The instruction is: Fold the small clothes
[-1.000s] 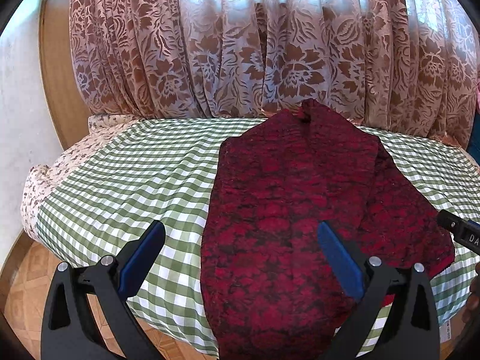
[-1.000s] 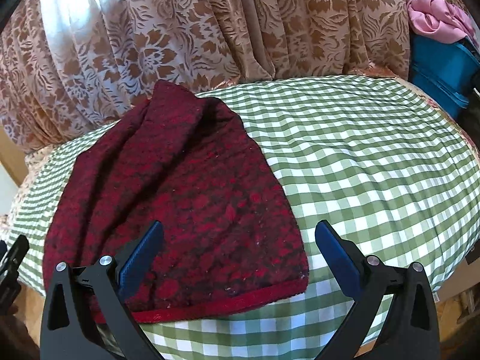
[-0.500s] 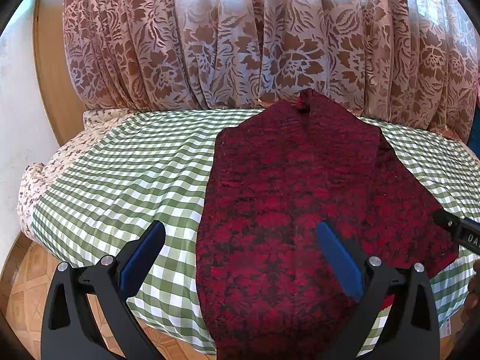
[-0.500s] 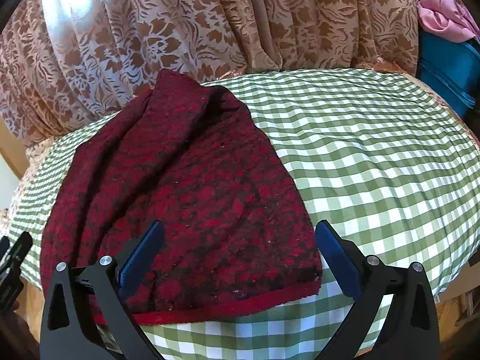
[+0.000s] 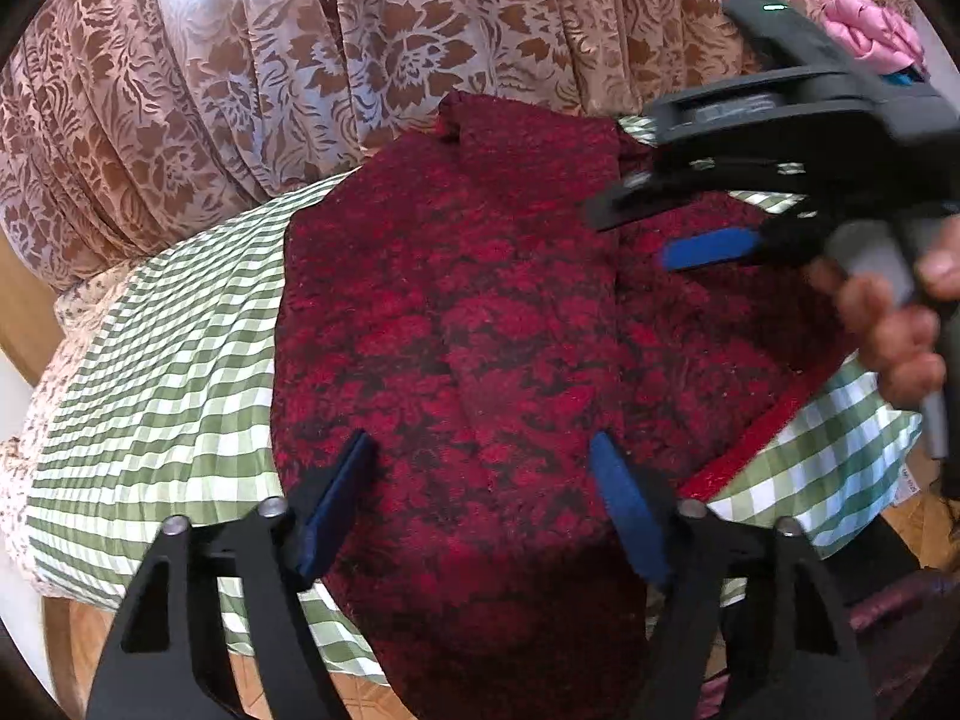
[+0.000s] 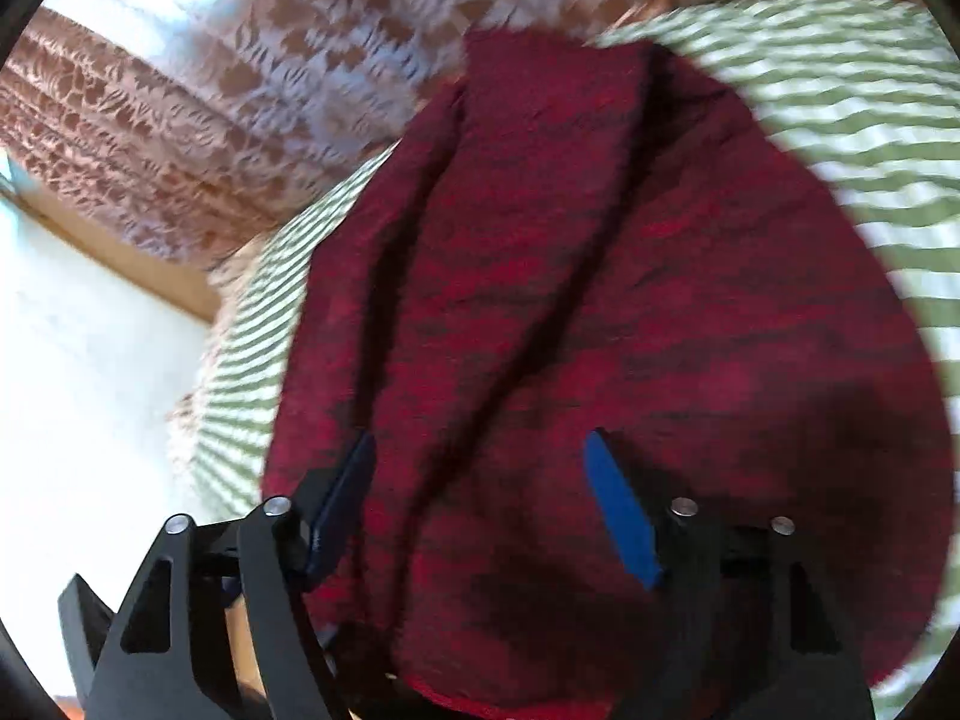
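Note:
A dark red patterned knit garment (image 5: pixel 468 324) lies spread on the green-and-white checked surface (image 5: pixel 156 360), its near end hanging over the front edge. My left gripper (image 5: pixel 483 480) is open, its blue pads just above the garment's near part. My right gripper (image 6: pixel 480 480) is open over the same garment (image 6: pixel 600 300), close above its near half; that view is blurred. In the left wrist view the right gripper (image 5: pixel 708 252) shows at the right, held in a hand, above the garment's right side.
A brown floral curtain (image 5: pixel 360 48) hangs right behind the checked surface. A pink cloth (image 5: pixel 870 30) lies at the far right. A white wall (image 6: pixel 90 390) and a wooden frame stand at the left. Wooden floor (image 5: pixel 72 630) shows below the front edge.
Both grippers have moved forward over the garment and narrowed their opening a little. The right gripper has swung left, into the left wrist view, and is moving fast.

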### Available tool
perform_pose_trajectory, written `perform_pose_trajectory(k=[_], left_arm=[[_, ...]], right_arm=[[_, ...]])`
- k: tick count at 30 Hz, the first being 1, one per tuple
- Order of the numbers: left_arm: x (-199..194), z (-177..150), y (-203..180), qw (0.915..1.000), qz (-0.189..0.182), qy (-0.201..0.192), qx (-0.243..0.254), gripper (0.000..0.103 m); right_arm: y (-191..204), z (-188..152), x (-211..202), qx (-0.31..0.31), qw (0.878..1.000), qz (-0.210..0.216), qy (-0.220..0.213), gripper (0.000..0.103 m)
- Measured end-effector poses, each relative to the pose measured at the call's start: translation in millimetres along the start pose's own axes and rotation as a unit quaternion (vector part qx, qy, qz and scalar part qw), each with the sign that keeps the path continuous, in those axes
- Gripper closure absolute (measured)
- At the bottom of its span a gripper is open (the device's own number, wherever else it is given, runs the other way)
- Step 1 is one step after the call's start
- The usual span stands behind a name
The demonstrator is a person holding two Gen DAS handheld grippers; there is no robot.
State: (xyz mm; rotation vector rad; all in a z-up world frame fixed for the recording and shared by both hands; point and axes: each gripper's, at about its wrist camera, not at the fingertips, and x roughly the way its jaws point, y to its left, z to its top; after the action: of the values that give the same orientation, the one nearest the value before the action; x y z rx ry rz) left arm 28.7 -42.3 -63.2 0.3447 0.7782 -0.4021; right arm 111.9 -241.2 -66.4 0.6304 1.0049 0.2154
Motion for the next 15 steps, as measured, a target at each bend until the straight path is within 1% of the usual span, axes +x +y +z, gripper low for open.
perform_pose_trajectory(k=[2,3,5,6,7,8,9,10,11,13,15], left_arm=[[-3,-1,4,0.9999,-0.014,-0.004,-0.006,0.044],[-4,-2,6,0.9997,-0.022,-0.006,-0.008,0.053],[-6,-4,8,0.9995,-0.03,-0.009,-0.006,0.061],[-6,-5,9,0.9992,-0.038,-0.01,-0.009,0.075],[-7,-5,10,0.999,-0.043,-0.01,-0.011,0.084],[-8,-5,10,0.9989,-0.043,-0.011,-0.012,0.088],[-12,-3,11,0.9985,-0.05,-0.017,-0.016,0.099],[-15,-3,14,0.9978,-0.058,-0.02,-0.025,0.099],[-19,-2,19,0.997,-0.064,-0.023,-0.035,0.099],[-28,1,35,0.9931,-0.091,-0.026,-0.069,0.099],[-38,2,58,0.987,-0.113,-0.029,-0.11,0.1]], right_arm=[[14,1,15,-0.015,1.0,0.009,0.014,0.039],[20,-1,20,-0.019,1.0,0.012,0.019,0.039],[28,-2,28,-0.03,0.999,0.007,0.023,0.04],[29,-3,30,-0.032,0.999,0.007,0.024,0.046],[31,-3,31,-0.035,0.999,0.004,0.022,0.053],[31,-2,32,-0.037,0.999,0.003,0.021,0.07],[30,-1,33,-0.038,0.999,0.0,0.02,0.075],[29,1,34,-0.038,0.999,-0.005,0.02,0.083],[28,3,34,-0.038,0.999,-0.002,0.022,0.091],[26,6,26,-0.042,0.999,0.012,0.021,0.092],[27,8,15,-0.049,0.999,0.021,0.01,0.092]])
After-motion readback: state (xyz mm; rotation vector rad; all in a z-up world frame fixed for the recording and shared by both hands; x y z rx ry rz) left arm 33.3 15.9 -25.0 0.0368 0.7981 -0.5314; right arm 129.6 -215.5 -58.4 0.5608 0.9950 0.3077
